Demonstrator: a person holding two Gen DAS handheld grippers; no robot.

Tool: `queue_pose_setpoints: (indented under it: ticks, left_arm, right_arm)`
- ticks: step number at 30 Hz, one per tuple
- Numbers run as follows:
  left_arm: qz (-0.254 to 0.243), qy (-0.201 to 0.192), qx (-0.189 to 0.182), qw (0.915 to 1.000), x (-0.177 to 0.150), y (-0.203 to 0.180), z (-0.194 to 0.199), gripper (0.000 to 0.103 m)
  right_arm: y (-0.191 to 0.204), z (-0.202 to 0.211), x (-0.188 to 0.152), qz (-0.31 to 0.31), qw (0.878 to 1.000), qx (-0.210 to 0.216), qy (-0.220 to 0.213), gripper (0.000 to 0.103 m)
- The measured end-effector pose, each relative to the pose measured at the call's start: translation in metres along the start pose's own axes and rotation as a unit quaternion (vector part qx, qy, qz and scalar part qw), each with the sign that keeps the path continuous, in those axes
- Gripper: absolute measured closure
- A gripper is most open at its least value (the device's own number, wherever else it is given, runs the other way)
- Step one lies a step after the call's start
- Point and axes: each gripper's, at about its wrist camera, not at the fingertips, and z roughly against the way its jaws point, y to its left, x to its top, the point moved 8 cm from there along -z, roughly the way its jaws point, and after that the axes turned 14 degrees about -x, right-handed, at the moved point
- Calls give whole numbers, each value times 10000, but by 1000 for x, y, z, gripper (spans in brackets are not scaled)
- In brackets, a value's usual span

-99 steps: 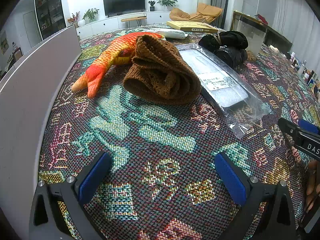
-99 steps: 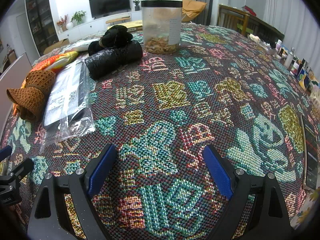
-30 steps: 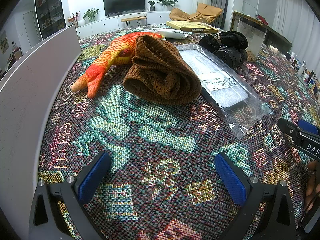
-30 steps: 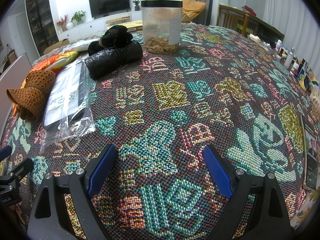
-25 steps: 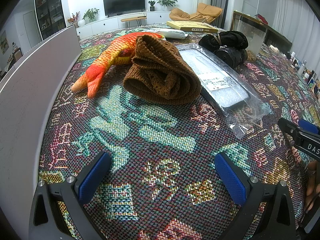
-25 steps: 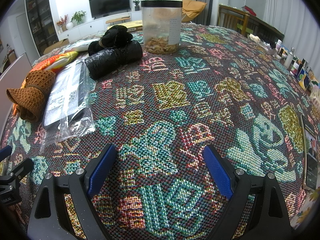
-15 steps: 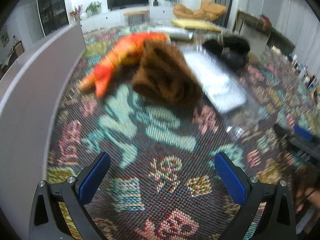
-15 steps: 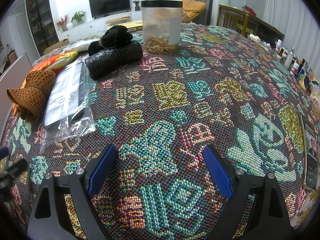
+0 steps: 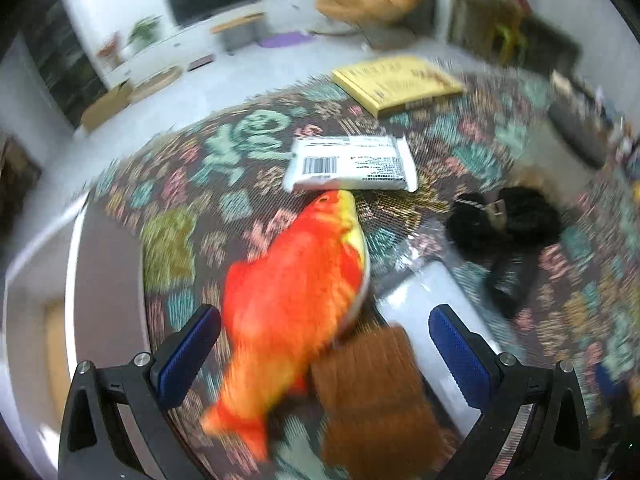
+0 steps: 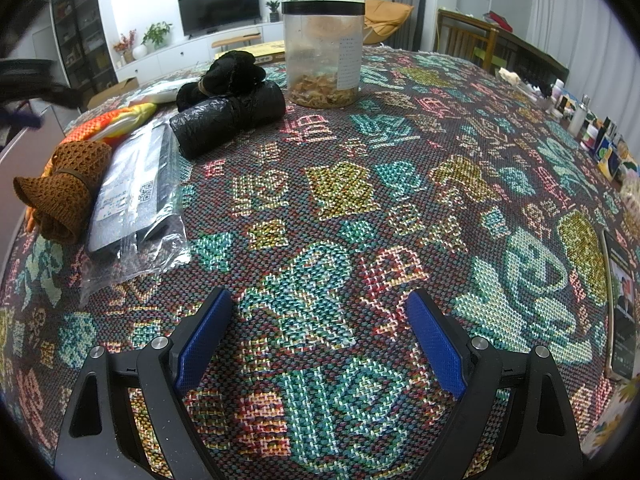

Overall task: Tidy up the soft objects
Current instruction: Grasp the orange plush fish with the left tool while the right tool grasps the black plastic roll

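The right gripper is hovering low over the patterned tablecloth with its blue pads spread wide and nothing between them. Open cloth is stretching ahead of it toward twelve o'clock and out to three o'clock, where the table edge is lined with small bottles and boxes. A flat dark card is lying near the edge at four o'clock.

At nine to ten o'clock from that gripper, a clear plastic packet is lying beside a rolled brown knit, the two touching. Beyond them at eleven o'clock a black plastic roll is lying with a black fabric bundle against it. A clear jar with a black lid is standing upright at twelve o'clock, just past the roll.

The left gripper is pointing steeply down over the soft things, its pads also standing wide apart and gripping nothing; the view is blurring with motion. An orange fish toy is lying between the pads in view, tail toward six o'clock and head toward twelve, with the brown knit overlapping its lower side at five o'clock. A grey board edge is running close along nine o'clock. Past the fish's head a white labelled packet is lying flat, and a yellow box is sitting at the far table edge at one o'clock, with bare floor beyond.
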Motion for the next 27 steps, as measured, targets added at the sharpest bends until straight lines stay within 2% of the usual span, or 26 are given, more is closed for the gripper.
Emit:
queue_pose_setpoints:
  ticks: [3, 5, 6, 7, 9, 10, 12, 15, 19, 22, 24, 26, 27]
  left_arm:
    - [130, 465, 209, 9986, 3, 17, -36, 0]
    - [653, 648, 207, 9955, -2, 37, -56, 1]
    - [974, 528, 102, 9938, -3, 46, -58, 14]
    - [1303, 279, -152, 9910, -4, 52, -53, 39]
    - [1765, -174, -406, 9833, -5, 63, -37, 56]
    - [1881, -353, -490, 9803, -6, 67, -25, 58]
    - [1884, -674, -363, 9791, -11, 71, 9, 58]
    - [1945, -947, -432, 9754, -25, 67, 57, 58]
    - [1951, -905, -324, 9760, -78, 35, 107, 57]
    - [2079, -723, -247, 9752, -128, 9, 111, 56]
    - [2107, -570, -211, 9756, -168, -15, 97, 55]
    - [2034, -535, -100, 9776, -196, -31, 83, 50]
    - [1948, -548, -45, 9793, -208, -38, 75, 43]
  right_arm:
    - [0, 0, 0, -1, 10000, 1, -1, 12]
    - [0, 0, 0, -1, 10000, 3, -1, 12]
    - [0, 0, 0, -1, 10000, 4, -1, 12]
    - [0, 0, 0, -1, 10000, 4, -1, 12]
    - [0, 0, 0, 1, 10000, 0, -2, 12]
    - [0, 0, 0, 1, 10000, 1, -1, 12]
    - [0, 0, 0, -1, 10000, 5, -2, 12]
    - [0, 0, 0, -2, 10000, 2, -3, 12]
    - [-1, 0, 0, -3, 10000, 4, -3, 12]
    - [0, 0, 0, -4, 10000, 10, -4, 12]
    - [-1, 0, 0, -5, 10000, 11, -4, 12]
    - [-1, 1, 0, -11, 10000, 19, -7, 12]
    - [0, 1, 0, -14, 10000, 26, -10, 12]
